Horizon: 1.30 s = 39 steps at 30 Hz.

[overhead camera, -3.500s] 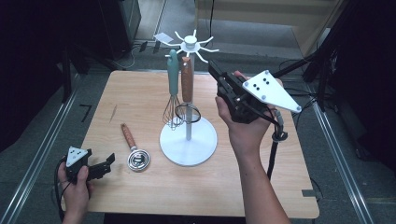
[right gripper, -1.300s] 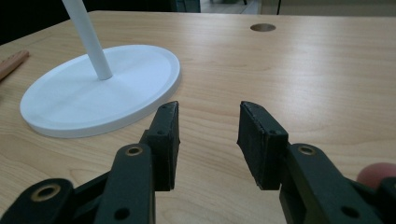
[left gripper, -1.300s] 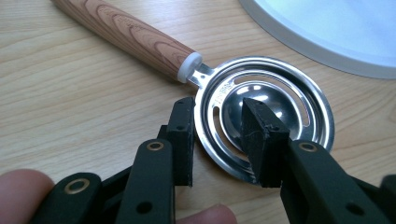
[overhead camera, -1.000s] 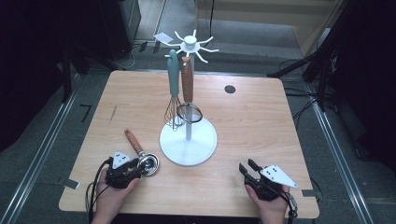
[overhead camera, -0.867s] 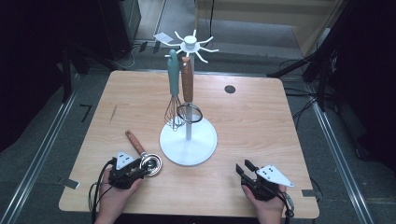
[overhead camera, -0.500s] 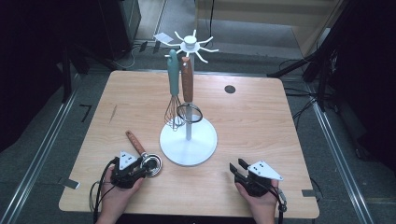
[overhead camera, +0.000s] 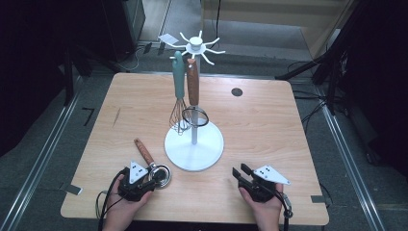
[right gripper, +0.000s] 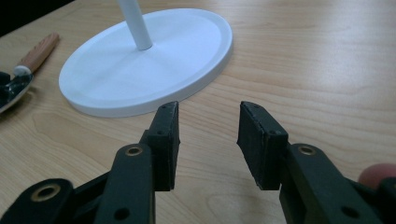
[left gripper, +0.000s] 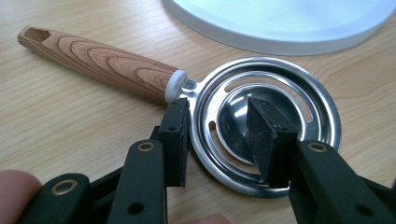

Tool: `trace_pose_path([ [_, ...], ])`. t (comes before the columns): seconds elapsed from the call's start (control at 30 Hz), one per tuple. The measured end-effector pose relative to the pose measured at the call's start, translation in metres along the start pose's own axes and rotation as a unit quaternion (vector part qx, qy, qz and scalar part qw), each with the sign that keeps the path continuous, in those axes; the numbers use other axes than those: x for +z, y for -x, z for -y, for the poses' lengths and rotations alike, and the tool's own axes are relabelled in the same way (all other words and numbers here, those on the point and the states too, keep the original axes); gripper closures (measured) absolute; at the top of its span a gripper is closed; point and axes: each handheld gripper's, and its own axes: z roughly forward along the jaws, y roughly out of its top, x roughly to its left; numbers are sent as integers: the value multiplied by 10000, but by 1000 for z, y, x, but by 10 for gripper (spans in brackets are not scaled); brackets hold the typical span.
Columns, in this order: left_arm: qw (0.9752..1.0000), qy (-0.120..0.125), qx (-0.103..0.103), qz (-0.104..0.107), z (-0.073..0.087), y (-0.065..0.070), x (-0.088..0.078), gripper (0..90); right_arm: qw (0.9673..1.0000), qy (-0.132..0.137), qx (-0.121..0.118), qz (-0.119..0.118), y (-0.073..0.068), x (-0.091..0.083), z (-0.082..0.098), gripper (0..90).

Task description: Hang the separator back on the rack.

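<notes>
At the left, the left hand-held gripper [left gripper: 217, 142] straddles the rim of the wood-handled egg separator [left gripper: 261, 121] lying flat on the surface [overhead camera: 269, 125], one jaw outside the rim by the handle's neck, the other in the steel cup; its jaws have just been opening slightly, and the frames do not settle whether the pads press the metal. The likely trouble is a slip: a thin, slick rim caught at its edge could pivot or skate off the pads when lifted, the long handle dragging it down. Just to its right, the white stand [overhead camera: 194, 144] has its wide base close by, and the whisk [overhead camera: 179, 103] and a second wood-handled tool [overhead camera: 193, 96] already hang from its hooks, crowding the route up. Farther right, the right hand-held gripper [right gripper: 208, 140] rests near the base, jaws apart, empty.
</notes>
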Motion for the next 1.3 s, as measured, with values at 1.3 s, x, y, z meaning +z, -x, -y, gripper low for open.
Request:
trace_pose_path([
  [1.3,9967,-15,182,785,-1,64,2,551,9969,-111,-442,-646,-48,11,-1,586],
])
